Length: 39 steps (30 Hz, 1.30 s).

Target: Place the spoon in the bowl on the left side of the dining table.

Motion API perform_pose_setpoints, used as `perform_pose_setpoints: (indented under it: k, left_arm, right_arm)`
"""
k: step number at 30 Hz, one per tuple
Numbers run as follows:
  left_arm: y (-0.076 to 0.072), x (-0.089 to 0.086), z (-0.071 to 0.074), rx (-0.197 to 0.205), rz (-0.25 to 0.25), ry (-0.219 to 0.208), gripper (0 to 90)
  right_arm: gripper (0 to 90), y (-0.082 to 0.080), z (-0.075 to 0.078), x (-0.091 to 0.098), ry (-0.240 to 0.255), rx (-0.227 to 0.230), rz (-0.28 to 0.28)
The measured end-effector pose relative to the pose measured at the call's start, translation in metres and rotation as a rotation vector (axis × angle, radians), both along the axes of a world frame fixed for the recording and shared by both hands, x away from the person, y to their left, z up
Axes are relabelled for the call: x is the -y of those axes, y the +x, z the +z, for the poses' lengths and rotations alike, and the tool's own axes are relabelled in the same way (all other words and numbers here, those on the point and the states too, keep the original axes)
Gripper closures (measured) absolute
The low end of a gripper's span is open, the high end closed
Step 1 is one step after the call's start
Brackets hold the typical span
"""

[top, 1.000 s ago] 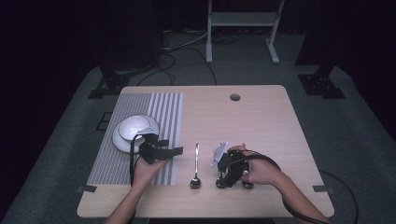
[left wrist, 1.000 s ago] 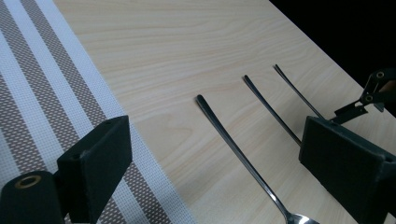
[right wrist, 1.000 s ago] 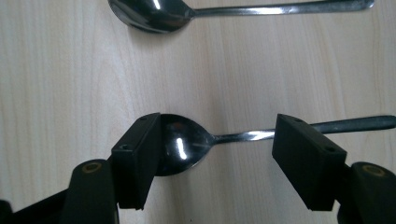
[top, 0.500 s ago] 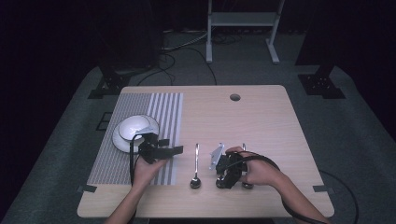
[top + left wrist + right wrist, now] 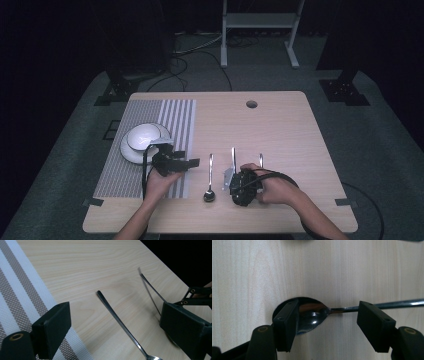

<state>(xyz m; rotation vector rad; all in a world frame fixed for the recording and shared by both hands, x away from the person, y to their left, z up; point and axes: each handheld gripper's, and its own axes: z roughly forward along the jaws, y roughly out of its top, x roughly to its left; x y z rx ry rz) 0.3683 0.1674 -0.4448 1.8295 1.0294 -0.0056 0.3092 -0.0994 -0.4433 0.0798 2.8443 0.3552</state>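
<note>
Three metal utensils lie side by side at the table's near middle: a spoon [image 5: 210, 177] with its bowl toward me, a second spoon [image 5: 233, 157], and a third handle [image 5: 260, 159]. My right gripper [image 5: 241, 189] covers the near ends of the last two. Its open jaws [image 5: 328, 312] straddle the second spoon's bowl [image 5: 310, 316], one pad beside the bowl and one over the handle, not closed on it. My left gripper [image 5: 191, 162] hovers at the placemat's right edge, pointing right. It stands open [image 5: 115, 315] with the first spoon's handle [image 5: 117, 320] lying below the gap.
A striped placemat [image 5: 150, 117] covers the table's left part, carrying a white bowl [image 5: 142, 137] on a plate. A round cable hole [image 5: 251, 104] sits near the far edge. A metal stand [image 5: 260, 22] and cables are on the floor beyond.
My right gripper has edged slightly left and toward me over the spoon. The left gripper has stayed where it was.
</note>
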Motion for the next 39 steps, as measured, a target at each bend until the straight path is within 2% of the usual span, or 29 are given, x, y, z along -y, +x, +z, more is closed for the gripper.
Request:
perform_pose_setpoints:
  k: [5,6,14,24,29,39]
  left_arm:
    - [-0.004,0.007,0.000,0.010,-0.037,0.007,11.8]
    - [-0.005,0.011,0.000,0.007,-0.060,0.012,12.2]
    - [-0.009,0.025,-0.001,-0.003,-0.114,0.025,12.9]
    - [-0.009,0.033,-0.001,-0.007,-0.137,0.025,12.9]
    - [-0.009,0.038,0.000,-0.006,-0.141,0.029,12.9]
    - [-0.005,0.042,-0.002,-0.039,-0.146,0.025,12.8]
  right_arm:
    - [35.0,-0.002,0.000,0.000,-0.012,0.017,-0.002]
    - [35.0,-0.002,0.000,0.000,-0.009,0.017,-0.006]
    - [36.1,-0.003,-0.001,0.004,0.023,0.012,-0.022]
    - [36.0,-0.002,-0.002,0.007,0.042,0.006,-0.032]
    - [36.0,-0.002,-0.002,0.010,0.067,-0.001,-0.046]
    - [36.0,-0.001,-0.002,0.009,0.068,-0.008,-0.044]
